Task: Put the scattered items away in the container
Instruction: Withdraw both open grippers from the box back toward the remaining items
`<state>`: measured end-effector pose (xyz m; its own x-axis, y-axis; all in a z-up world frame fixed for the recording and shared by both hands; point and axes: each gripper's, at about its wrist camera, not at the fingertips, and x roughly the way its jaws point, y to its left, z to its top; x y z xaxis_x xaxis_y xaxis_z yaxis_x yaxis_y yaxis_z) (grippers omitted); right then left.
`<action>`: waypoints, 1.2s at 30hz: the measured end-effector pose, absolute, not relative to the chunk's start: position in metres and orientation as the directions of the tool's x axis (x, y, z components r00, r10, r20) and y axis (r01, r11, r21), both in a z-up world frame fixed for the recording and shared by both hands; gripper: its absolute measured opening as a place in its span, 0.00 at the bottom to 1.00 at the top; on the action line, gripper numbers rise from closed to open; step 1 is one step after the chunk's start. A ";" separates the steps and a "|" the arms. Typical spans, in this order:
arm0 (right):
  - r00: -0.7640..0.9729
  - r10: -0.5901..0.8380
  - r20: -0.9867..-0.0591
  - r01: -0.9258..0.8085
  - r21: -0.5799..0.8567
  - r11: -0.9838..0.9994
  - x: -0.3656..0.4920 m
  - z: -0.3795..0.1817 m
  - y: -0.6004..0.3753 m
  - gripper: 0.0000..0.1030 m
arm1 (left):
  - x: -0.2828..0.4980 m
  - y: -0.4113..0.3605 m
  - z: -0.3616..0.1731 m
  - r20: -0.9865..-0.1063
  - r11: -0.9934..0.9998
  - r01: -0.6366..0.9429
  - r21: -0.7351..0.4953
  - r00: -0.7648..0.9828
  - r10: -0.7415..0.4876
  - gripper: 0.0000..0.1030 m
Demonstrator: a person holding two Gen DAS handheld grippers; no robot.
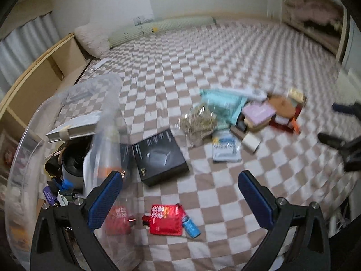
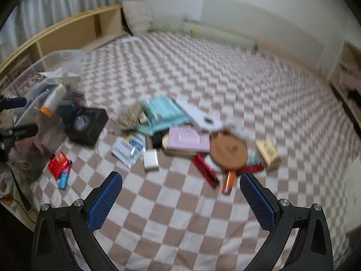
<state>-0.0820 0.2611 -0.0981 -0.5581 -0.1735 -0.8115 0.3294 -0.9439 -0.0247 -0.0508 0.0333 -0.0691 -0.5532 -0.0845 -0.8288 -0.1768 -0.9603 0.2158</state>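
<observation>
A clear plastic container (image 1: 29, 135) stands at the left on the checkered bed, holding a book (image 1: 74, 127), a white bottle with an orange cap and several small things. My left gripper (image 1: 180, 178) is open beside its near wall, above a red packet (image 1: 165, 219) and a blue lighter (image 1: 191, 225). A black box (image 1: 160, 157) lies just outside the container. My right gripper (image 2: 180, 180) is open and empty, short of a pile with a teal pouch (image 2: 162, 113), a pink box (image 2: 188, 139), a round cork disc (image 2: 227, 151) and an orange lighter (image 2: 229, 181).
A wooden shelf unit (image 2: 67, 33) runs along the bed's left side, with a pillow (image 1: 92, 39) at the far end. A white wall lies beyond. Checkered blanket (image 2: 180, 214) spreads bare in front of the right gripper. The other gripper (image 1: 343, 140) shows at the left view's right edge.
</observation>
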 end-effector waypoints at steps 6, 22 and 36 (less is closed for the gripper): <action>-0.543 -0.168 -0.823 0.341 -0.034 -0.939 -0.078 -0.105 0.267 1.00 | -0.057 0.053 -0.115 -0.828 -0.892 -0.216 0.398 -0.503 -0.247 1.00; -0.506 -0.226 -0.832 0.315 0.065 -0.947 -0.084 -0.101 0.279 1.00 | -0.061 0.080 -0.207 -0.766 -0.666 -0.390 0.636 -0.426 -0.482 1.00; -0.492 -0.257 -0.832 0.359 0.075 -0.930 -0.081 -0.099 0.268 1.00 | -0.049 0.076 -0.217 -0.567 -0.318 -0.487 0.813 -0.542 -0.620 0.96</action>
<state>-0.0809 0.2680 -0.0993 -0.4919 -0.2571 -0.8318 0.3591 -0.9303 0.0751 -0.0493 0.0765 -0.2175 -0.5419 -0.6205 -0.5669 -0.4872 -0.3177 0.8134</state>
